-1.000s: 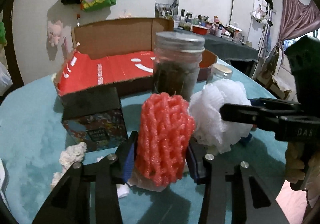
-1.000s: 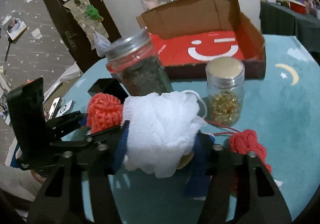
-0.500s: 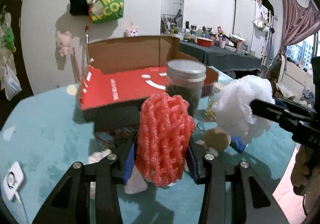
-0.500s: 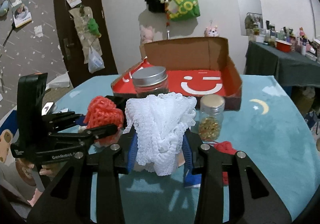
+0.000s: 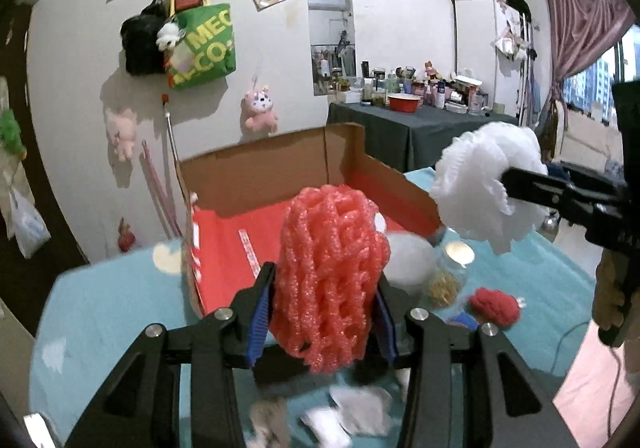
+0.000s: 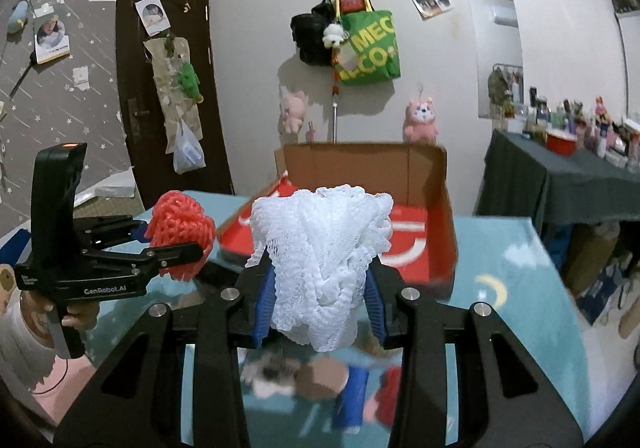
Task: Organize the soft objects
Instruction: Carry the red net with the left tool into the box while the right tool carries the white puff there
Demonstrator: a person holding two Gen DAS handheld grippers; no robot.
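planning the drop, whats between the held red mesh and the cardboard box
Nothing: in the left wrist view the red mesh, gripped by the left gripper, hangs right before the box opening.

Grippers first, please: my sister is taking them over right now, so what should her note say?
Left gripper: shut on the red mesh puff, held up in the air.
Right gripper: shut on the white mesh puff, also lifted off the table.
The cardboard box with the red inside stands open just ahead of both; nothing soft shows inside it.
Done: both puffs are picked up.
Left: probably drop both into the box, then fetch the red knitted piece lying on the blue tablecloth beside the small jar. Things below the grippers are too blurred to name.
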